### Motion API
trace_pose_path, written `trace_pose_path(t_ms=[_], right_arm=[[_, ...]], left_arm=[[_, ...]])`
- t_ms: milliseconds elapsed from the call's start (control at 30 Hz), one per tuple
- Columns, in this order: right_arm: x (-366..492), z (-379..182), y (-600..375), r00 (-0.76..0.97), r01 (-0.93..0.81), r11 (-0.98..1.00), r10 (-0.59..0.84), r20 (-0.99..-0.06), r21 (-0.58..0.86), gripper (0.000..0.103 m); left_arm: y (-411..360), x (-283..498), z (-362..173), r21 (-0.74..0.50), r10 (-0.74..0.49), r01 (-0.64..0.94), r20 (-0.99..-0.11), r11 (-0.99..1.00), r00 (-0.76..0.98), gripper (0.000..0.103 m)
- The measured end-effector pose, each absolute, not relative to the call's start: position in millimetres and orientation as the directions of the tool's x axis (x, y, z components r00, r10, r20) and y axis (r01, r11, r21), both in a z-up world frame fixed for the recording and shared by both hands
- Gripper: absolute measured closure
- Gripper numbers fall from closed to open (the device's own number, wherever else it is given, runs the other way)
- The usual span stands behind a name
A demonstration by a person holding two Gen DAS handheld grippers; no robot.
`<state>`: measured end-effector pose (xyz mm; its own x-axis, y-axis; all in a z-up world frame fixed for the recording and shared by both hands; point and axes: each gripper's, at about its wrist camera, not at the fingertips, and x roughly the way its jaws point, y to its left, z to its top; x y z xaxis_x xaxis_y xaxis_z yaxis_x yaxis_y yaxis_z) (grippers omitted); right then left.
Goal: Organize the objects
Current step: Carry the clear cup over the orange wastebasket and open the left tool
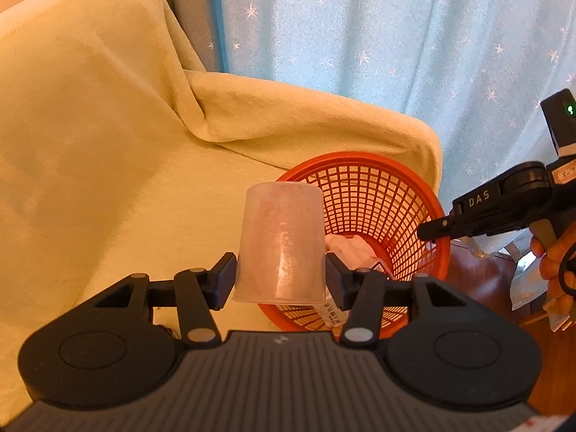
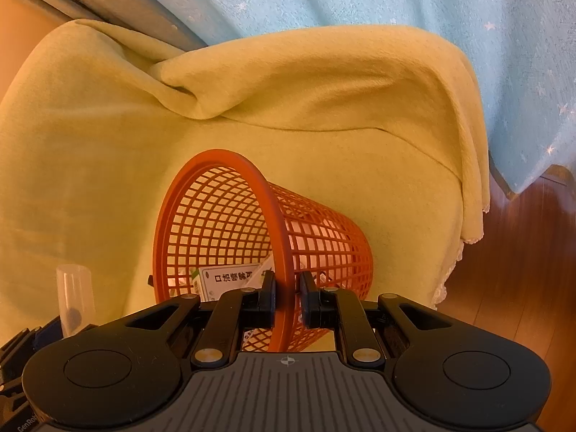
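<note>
My left gripper [image 1: 280, 277] is shut on a frosted plastic cup [image 1: 282, 244], held upside down in front of the mouth of an orange mesh basket [image 1: 378, 201]. The basket [image 2: 223, 216] is tilted on the yellow-covered sofa, and my right gripper [image 2: 288, 298] is shut on its rim, one finger inside and one outside. White crumpled paper [image 1: 345, 246] and a small printed box [image 2: 230, 277] lie inside the basket. The cup [image 2: 73, 298] also shows at the lower left of the right wrist view. The right gripper's body [image 1: 496, 208] and a hand appear at the right in the left wrist view.
A yellow blanket [image 1: 108, 126] covers the sofa seat, back and armrest. A light blue star-patterned curtain [image 1: 396, 36] hangs behind. Brown wooden floor [image 2: 522, 252] lies to the right of the sofa, with some packets [image 1: 525, 280] near the hand.
</note>
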<state>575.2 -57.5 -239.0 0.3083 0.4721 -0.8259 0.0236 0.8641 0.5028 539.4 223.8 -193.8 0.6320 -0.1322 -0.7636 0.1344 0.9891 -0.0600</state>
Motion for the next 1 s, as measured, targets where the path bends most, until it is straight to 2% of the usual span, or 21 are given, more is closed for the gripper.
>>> trace_pose_path(t_ms=[1000], right_arm=[[571,-239,-53,0.26,-0.021,0.89,0.444,-0.857,0.455,0.094]], left_arm=[[202,563,-212,-0.104,-0.217,0.217,-0.767,0.971,0.603,0.055]])
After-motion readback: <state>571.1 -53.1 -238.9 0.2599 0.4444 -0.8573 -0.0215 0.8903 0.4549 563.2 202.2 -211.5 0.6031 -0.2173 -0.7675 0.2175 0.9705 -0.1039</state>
